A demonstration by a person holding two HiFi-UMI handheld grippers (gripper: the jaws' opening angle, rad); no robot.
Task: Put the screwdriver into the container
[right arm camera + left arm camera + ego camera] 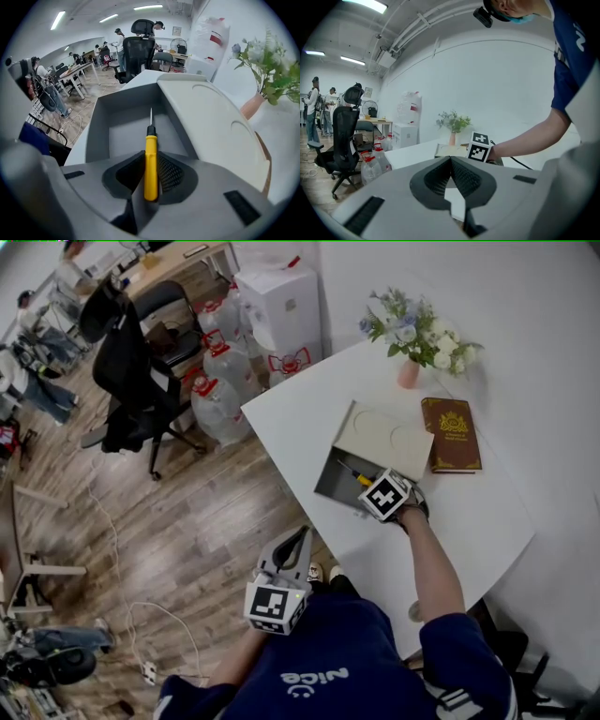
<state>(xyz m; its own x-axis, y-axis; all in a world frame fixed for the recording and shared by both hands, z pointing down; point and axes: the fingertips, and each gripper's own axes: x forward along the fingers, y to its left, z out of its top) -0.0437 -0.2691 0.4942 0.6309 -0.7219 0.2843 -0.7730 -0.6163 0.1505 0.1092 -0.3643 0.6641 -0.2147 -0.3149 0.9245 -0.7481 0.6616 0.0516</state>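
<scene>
A yellow-handled screwdriver (150,164) is clamped between the pads of my right gripper (151,157). Its thin metal shaft points down into the open grey container (126,136). The container's beige lid (211,126) is slid aside and covers the right part. In the head view the right gripper (375,488) hovers over the container's (333,486) open end, where the screwdriver's yellow handle (362,480) shows. My left gripper (286,563) is held off the table's near edge, shut with nothing between its fingers, and its tips (451,161) meet.
On the white table (309,418) lie a brown book (451,433) and a pink vase of flowers (409,371) behind the container. Water bottles (220,399) and a black office chair (131,381) stand on the wooden floor to the left.
</scene>
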